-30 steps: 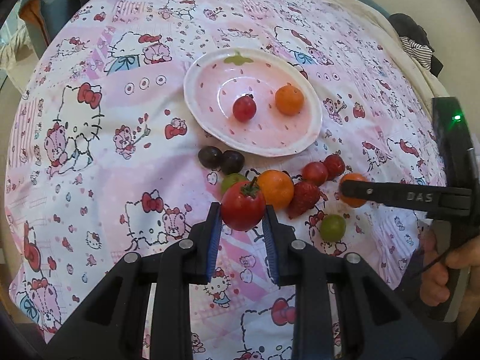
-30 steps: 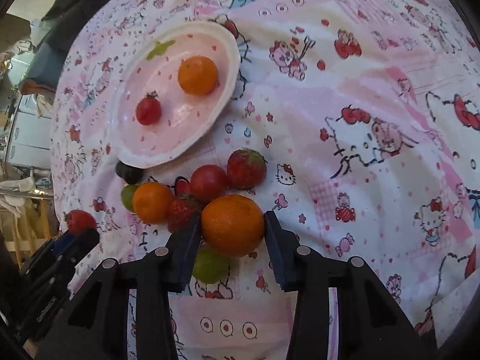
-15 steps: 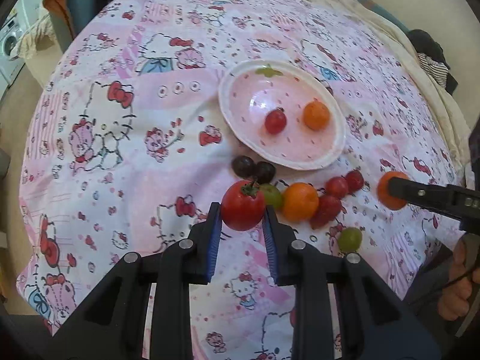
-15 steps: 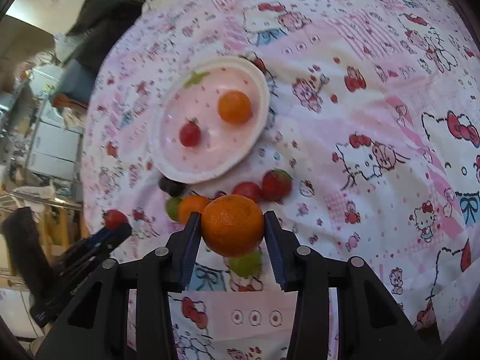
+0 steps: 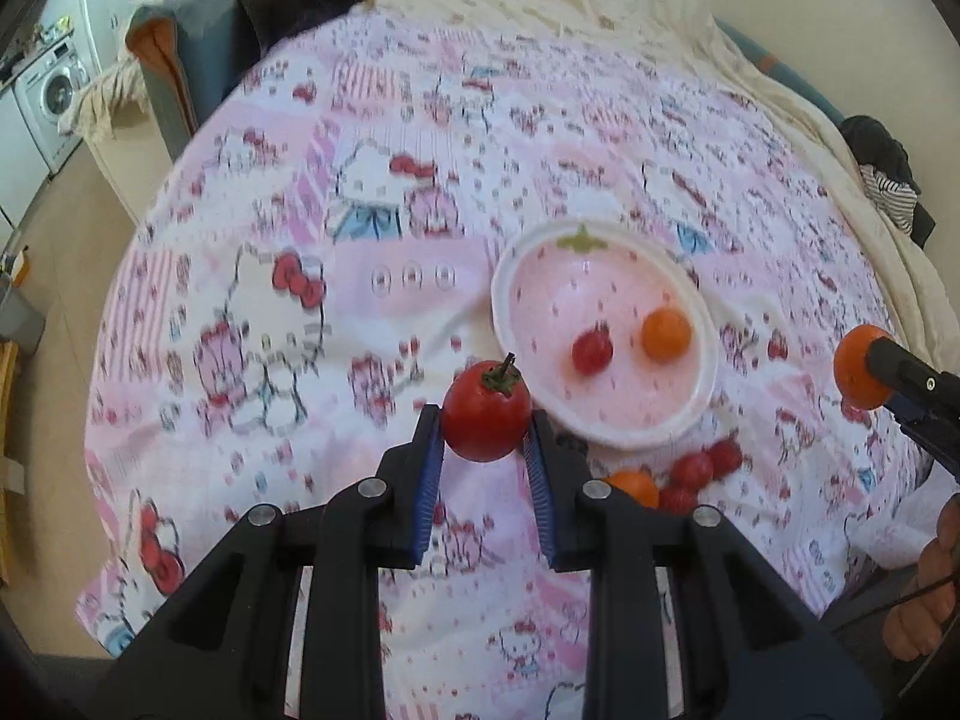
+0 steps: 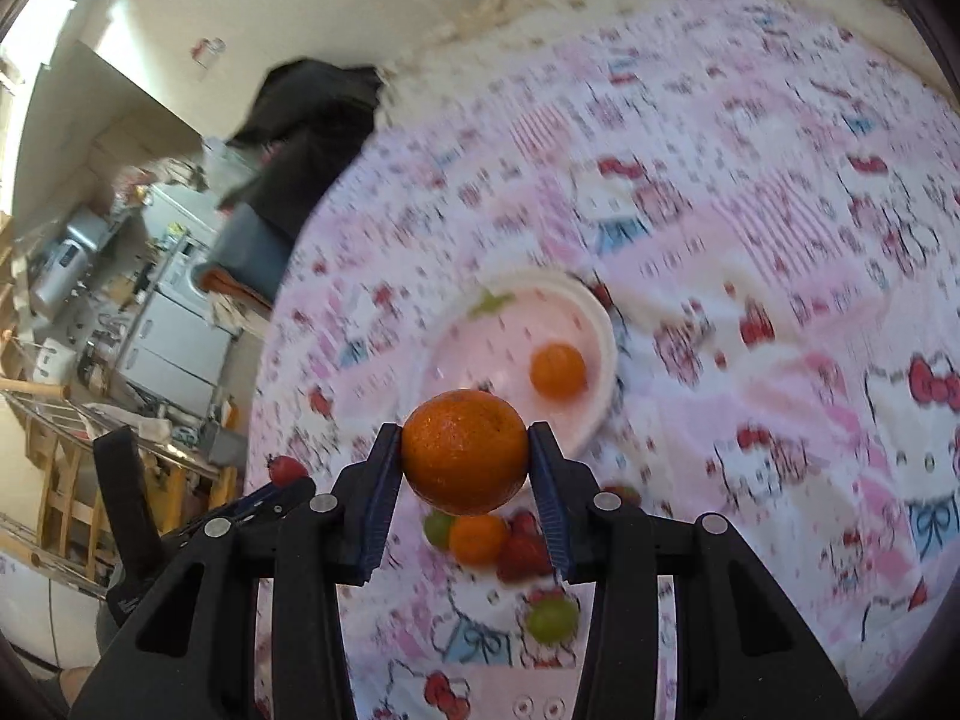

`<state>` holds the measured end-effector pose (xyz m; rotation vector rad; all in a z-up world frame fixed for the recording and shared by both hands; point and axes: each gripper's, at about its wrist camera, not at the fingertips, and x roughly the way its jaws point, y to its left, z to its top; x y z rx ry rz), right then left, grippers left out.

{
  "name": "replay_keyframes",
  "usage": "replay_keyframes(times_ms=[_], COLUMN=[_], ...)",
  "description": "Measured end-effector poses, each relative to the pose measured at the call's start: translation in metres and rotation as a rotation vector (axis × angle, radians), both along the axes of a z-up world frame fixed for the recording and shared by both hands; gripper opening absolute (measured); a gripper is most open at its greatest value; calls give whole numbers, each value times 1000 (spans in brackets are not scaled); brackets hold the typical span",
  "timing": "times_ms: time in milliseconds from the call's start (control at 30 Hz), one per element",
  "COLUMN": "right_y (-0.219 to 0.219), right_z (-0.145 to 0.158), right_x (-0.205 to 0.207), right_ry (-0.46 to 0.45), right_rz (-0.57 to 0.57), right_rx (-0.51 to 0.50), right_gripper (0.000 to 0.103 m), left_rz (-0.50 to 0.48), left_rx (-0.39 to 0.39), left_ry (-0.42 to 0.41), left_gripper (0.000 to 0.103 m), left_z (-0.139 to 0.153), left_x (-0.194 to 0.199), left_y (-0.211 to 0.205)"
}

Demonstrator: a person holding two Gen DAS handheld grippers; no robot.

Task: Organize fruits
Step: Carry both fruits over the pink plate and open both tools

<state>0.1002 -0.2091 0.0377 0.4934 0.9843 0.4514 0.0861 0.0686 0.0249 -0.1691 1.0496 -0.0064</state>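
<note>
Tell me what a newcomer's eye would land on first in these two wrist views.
Each gripper holds a fruit up close to its camera: the left gripper clamps a red tomato, the right gripper an orange. Beyond them a pink plate sits on the cartoon-cat bedsheet, holding a small tomato and a small orange.

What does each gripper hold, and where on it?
Left gripper clamps a red tomato by its two sides, stem up. Right gripper clamps an orange by its two sides.
</note>
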Motion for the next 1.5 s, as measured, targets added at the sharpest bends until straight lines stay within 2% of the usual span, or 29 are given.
replay_keyframes(times_ms=[233,700,1000,1067,1133,1167,1300,1500], right_y=[2,0,13,15,16,17,20,32], right_z=[15,4,-16,-23,-29,-36,-55,-81], right_x=[22,67,110,118,124,130,146,162], right_ry=[-60,-32,0,11,27,45,104,166], right_rz=[3,-15,10,16,19,23,27,52], right_rx=[-37,-54,-86,-89,-85,-79,-61,-98], right_gripper=[44,44,44,44,44,44,44,44], left_rz=[-31,-88,-107,-110,-114,-110,-123,-139], left_rx=[29,84,98,64,-17,-21,13,14], left_ry=[-41,-50,-30,-7,25,31,40,88], left_gripper=[23,24,24,24,24,24,24,24], left_z=[15,10,-13,-23,-36,-39,-51,-70], left_x=[24,74,108,117,126,129,138,148], left_y=[-7,-25,-32,-31,-27,-26,-31,-38])
